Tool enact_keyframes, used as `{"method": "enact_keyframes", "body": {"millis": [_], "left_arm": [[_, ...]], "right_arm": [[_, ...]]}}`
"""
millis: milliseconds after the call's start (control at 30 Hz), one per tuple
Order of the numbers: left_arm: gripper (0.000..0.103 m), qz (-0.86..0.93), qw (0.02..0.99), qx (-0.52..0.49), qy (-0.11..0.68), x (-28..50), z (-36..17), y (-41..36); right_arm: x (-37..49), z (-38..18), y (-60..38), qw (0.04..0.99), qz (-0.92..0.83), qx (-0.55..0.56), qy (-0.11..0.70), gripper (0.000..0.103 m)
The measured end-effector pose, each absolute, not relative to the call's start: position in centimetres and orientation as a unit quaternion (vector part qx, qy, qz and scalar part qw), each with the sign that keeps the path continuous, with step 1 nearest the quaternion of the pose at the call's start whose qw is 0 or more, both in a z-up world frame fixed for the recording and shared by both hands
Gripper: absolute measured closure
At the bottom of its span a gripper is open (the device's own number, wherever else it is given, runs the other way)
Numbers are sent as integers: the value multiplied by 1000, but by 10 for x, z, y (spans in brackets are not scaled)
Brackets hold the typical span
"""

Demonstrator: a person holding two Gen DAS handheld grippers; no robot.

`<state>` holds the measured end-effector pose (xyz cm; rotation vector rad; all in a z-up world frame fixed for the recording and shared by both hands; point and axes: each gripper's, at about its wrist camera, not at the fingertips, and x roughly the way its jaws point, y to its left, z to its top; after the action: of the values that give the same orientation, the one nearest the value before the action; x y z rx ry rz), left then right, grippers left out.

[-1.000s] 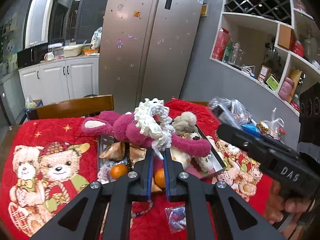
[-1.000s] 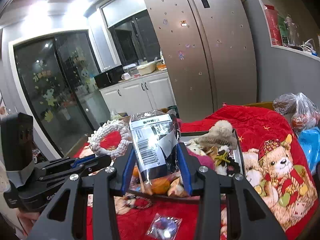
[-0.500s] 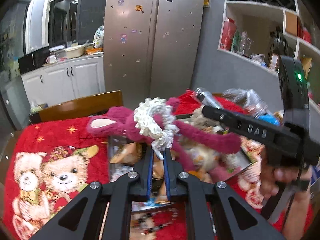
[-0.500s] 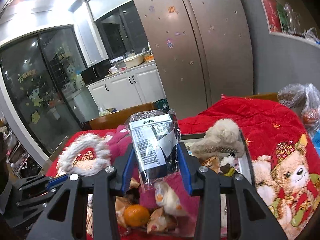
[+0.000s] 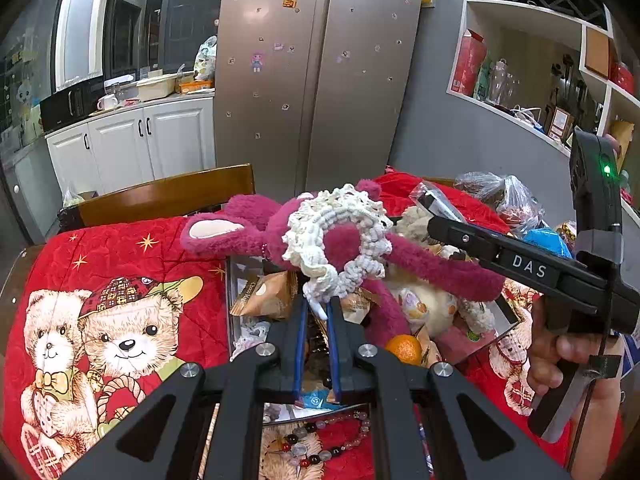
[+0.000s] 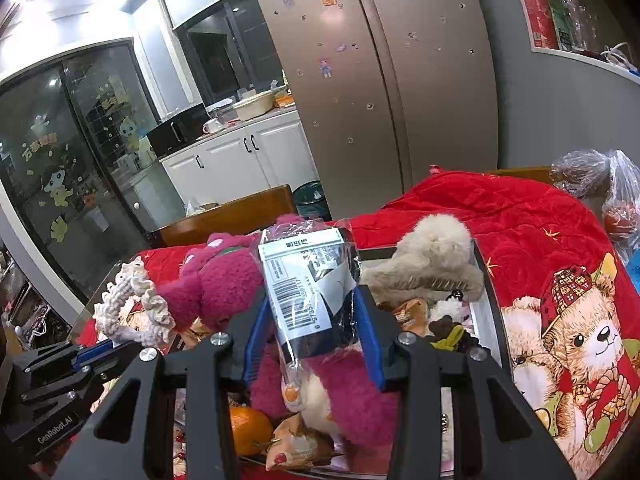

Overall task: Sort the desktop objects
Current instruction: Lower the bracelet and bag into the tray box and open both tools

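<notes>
Pinching the tail of a white crocheted ring [image 5: 338, 240], the left gripper [image 5: 317, 312] has its blue pads nearly pressed together, the ring standing upright just ahead of the tips. Straight beyond and below it lies the tray [image 5: 506, 312], heaped with a pink plush toy [image 5: 248, 228], snack packets and an orange [image 5: 404, 348]. A bead bracelet [image 5: 320, 440] lies on the red cloth under the tool.

From the right gripper [image 6: 314, 336], jaws are held apart by a clear packet [image 6: 310, 292] gripped upright, barcode facing back. The tray's rim [image 6: 486, 300] runs ahead and beneath, so this hand looks nearer to dropping its load; the ring [image 6: 132, 312] hangs off to its left.
</notes>
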<state>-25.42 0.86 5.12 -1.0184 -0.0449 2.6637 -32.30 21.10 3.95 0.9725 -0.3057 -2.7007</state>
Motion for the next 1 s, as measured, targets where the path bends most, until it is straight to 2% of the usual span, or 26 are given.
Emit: {"method": "enact_keyframes", "body": {"millis": [267, 400, 433, 467, 500, 567, 633, 667, 700, 767, 900, 1000], "left_arm": [[93, 919, 131, -372, -23, -263, 41, 1], [90, 916, 127, -381, -8, -266, 35, 4], [86, 915, 127, -382, -6, -266, 34, 5], [70, 915, 127, -382, -5, -266, 34, 5], [48, 916, 126, -381, -7, -266, 33, 5], [34, 918, 121, -377, -17, -267, 34, 1], [27, 917, 127, -375, -42, -268, 34, -5], [19, 914, 134, -379, -58, -270, 33, -8], [10, 906, 144, -389, -77, -272, 30, -13], [0, 899, 142, -406, -85, -276, 26, -16], [0, 915, 106, -386, -45, -274, 28, -12], [0, 917, 118, -378, -57, -272, 32, -14]], "right_arm": [[-327, 33, 215, 118, -923, 347, -117, 61], [-328, 31, 215, 121, -922, 348, -119, 56], [-328, 31, 215, 123, -922, 345, -123, 53], [-327, 32, 216, 123, -923, 342, -127, 50], [-327, 32, 217, 123, -923, 340, -130, 44], [-326, 32, 221, 123, -923, 335, -147, 36], [-326, 33, 227, 125, -922, 327, -166, 28], [-326, 34, 230, 127, -921, 325, -173, 21], [-326, 35, 233, 128, -921, 323, -179, 19], [-325, 37, 239, 131, -920, 315, -192, 11], [-323, 42, 244, 142, -919, 302, -209, 2], [-323, 43, 244, 140, -919, 303, -208, 0]]}}
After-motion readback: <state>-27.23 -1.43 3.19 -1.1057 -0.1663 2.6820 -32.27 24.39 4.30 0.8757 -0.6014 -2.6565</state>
